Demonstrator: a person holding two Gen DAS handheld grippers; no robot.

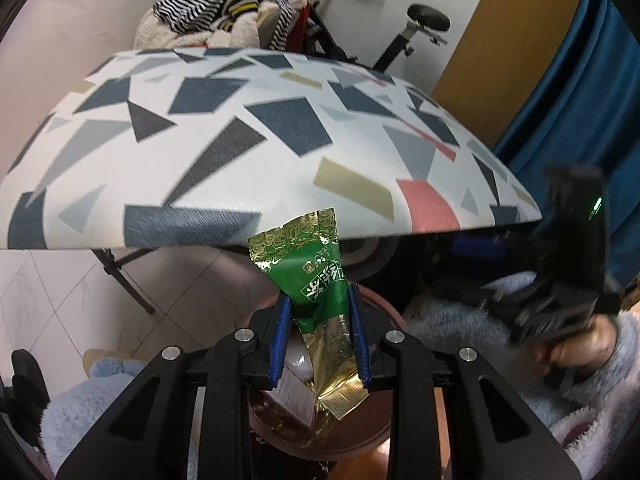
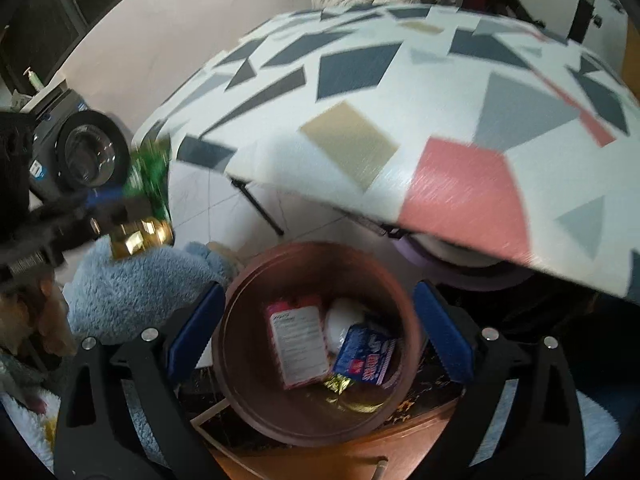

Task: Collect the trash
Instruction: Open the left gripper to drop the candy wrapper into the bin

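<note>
Over the brown bin (image 2: 316,344), already holding a pink packet (image 2: 298,346) and blue wrapper (image 2: 364,354), our right tongs (image 2: 320,332) gape empty; our left tongs (image 1: 319,340) grip a green-gold sachet (image 1: 316,280), undropped; the patterned desk (image 1: 260,132) beyond looks cleared.

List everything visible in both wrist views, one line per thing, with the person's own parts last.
Green and gold foil wrapper: one, pinched in the left claw.
Round brown bin: one, on the floor below the table edge.
Pink and white packet: one, inside the bin.
Blue printed packet: one, inside the bin.
Table with geometric-patterned top: one, white with blue, grey, pink and tan shapes.
Pile of clothes: striped and cream, behind the table.
Exercise bike: one, black, behind the table.
Blue curtain: one, far right.
Left claw: blue pads, gripping the wrapper.
Right claw: blue pads, open above the bin.
</note>
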